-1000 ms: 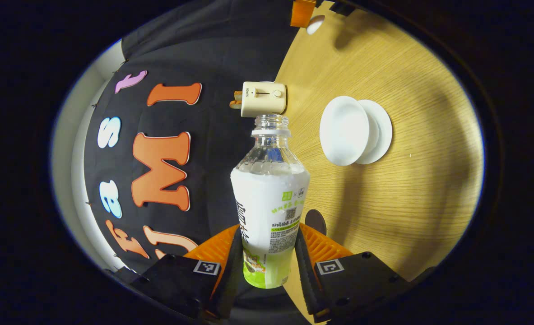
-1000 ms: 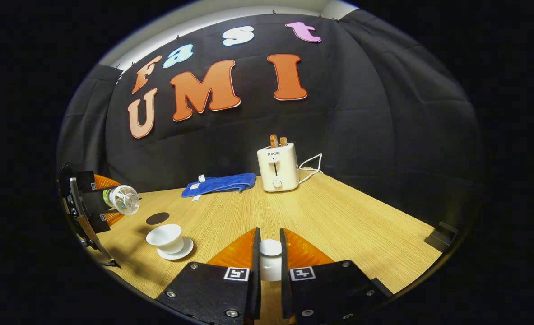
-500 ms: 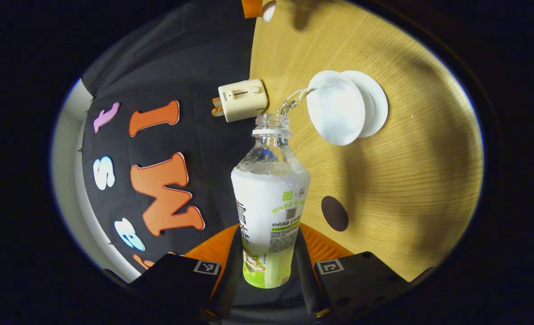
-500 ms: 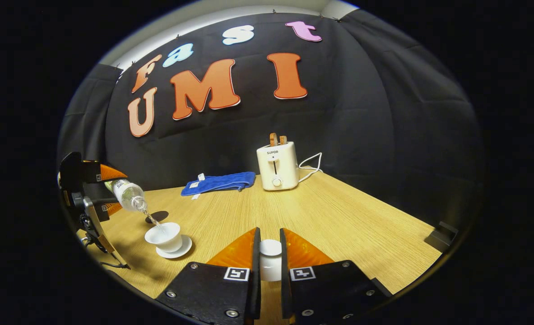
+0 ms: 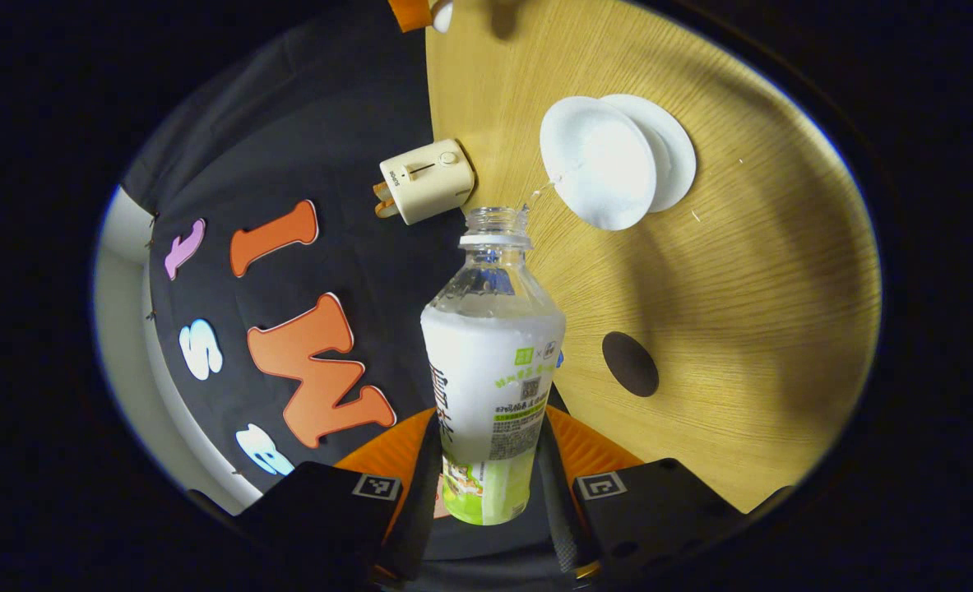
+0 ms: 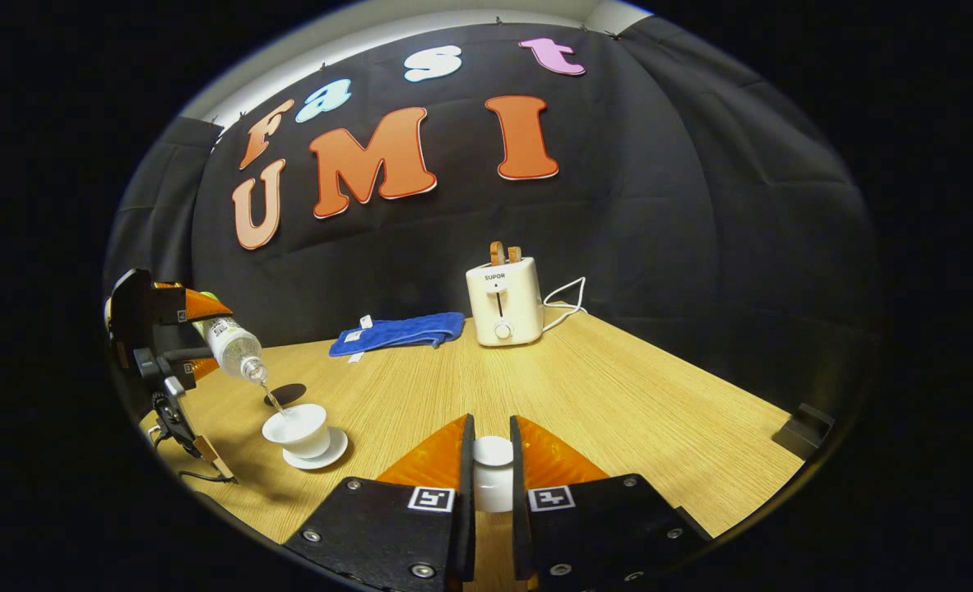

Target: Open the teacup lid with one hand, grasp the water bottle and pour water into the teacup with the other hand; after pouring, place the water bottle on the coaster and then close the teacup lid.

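My left claw [image 5: 486, 485] is clamped on the bottle [image 5: 490, 370], tipped neck-down so a thin stream falls into the cup [image 5: 597, 173] on its saucer, near the coaster [image 5: 630, 363]. My right claw [image 6: 493, 477] holds the lid [image 6: 493, 452] aside above the bench [image 6: 618, 403], seemingly pinched, keeping the cup's mouth free.

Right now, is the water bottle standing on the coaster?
No, the water bottle is held tilted over the teacup, while the coaster lies bare beside it.

One water bottle [image 5: 493, 362]; one teacup [image 6: 295, 427]; one coaster [image 5: 630, 363]; one toaster [image 6: 502, 304]; one blue cloth [image 6: 400, 333]
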